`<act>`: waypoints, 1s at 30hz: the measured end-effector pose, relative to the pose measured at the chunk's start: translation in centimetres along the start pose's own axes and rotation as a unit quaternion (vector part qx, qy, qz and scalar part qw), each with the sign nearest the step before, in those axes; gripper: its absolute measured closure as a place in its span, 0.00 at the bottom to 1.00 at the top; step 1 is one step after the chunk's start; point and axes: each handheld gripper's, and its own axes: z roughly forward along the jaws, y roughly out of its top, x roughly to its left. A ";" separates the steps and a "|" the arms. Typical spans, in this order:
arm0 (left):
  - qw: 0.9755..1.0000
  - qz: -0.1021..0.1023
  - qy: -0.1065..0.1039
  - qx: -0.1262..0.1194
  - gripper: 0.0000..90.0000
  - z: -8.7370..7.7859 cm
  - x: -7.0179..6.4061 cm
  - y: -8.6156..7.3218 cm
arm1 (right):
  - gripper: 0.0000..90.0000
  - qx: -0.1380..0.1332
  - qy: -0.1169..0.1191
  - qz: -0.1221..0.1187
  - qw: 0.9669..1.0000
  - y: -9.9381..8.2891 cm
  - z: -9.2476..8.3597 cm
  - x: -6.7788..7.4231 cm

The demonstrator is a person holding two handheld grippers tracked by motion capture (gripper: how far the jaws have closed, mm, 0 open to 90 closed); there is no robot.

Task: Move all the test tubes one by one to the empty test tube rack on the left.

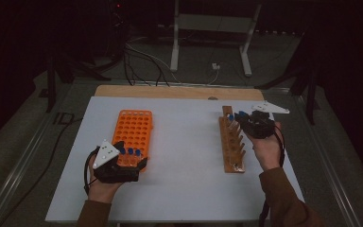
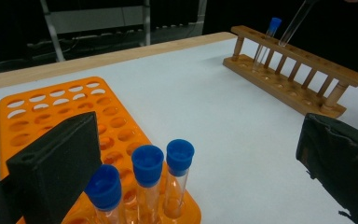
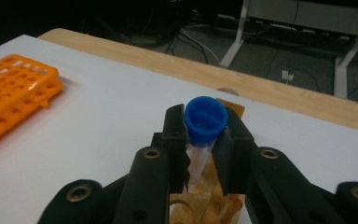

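In the high view, the wooden rack [image 1: 231, 142] stands on the white surface [image 1: 184, 156], and I use it as the landmark. The right claw [image 1: 244, 118] is above the far end of the wooden rack, and it holds a tube with a blue cap [image 1: 240, 114]. One more capped tube [image 1: 230, 118] stands in the rack just beside it. The orange rack [image 1: 133, 135] lies well apart from the wooden rack, on the other side of the surface. The left claw [image 1: 134, 161] is at the near end of the orange rack, around three blue-capped tubes [image 1: 130, 152] that stand there.

In the left gripper view, the two black jaws stand wide apart, and nothing is pressed between them. The three capped tubes [image 2: 147, 177] stand upright in the near corner of the orange rack [image 2: 74, 116], close to one jaw. The wooden rack [image 2: 298, 74] is far behind them. One capped tube [image 2: 268, 39] stands in it, and the lower part of a clear tube [image 2: 294, 24] hangs tilted above its top bar.

In the right gripper view, the right claw [image 3: 204, 154] is narrow and clamped on the clear tube [image 3: 199, 161], just below its blue cap [image 3: 206, 119]. A part of the wooden rack [image 3: 205, 205] is under the tube. The orange rack [image 3: 14, 93] lies well apart from it, across the surface [image 3: 98, 135].
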 end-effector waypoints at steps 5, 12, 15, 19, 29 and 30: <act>1.000 -0.002 0.000 -0.004 0.01 -0.1 0.0 0.1 | 0.85 -0.006 0.011 -0.007 1.000 0.7 -0.6 0.7; 1.000 0.004 -0.002 -0.005 0.01 -0.1 -0.3 0.5 | 0.85 0.003 0.041 -0.025 0.999 0.8 -0.5 2.4; 1.000 0.008 -0.004 -0.006 0.01 0.0 -0.5 0.7 | 0.85 0.010 0.062 -0.027 0.998 0.8 -0.3 3.3; 1.000 0.013 -0.005 -0.008 0.01 0.0 -0.9 0.9 | 0.85 0.016 0.080 -0.037 0.996 0.8 -0.1 4.4; 1.000 0.027 -0.006 -0.004 0.01 1.0 -2.2 1.5 | 0.84 0.016 0.116 -0.046 0.992 1.0 -0.2 6.5; 1.000 0.029 -0.008 -0.004 0.01 1.3 -2.4 1.5 | 0.84 0.016 0.119 -0.047 0.992 1.1 -0.3 6.7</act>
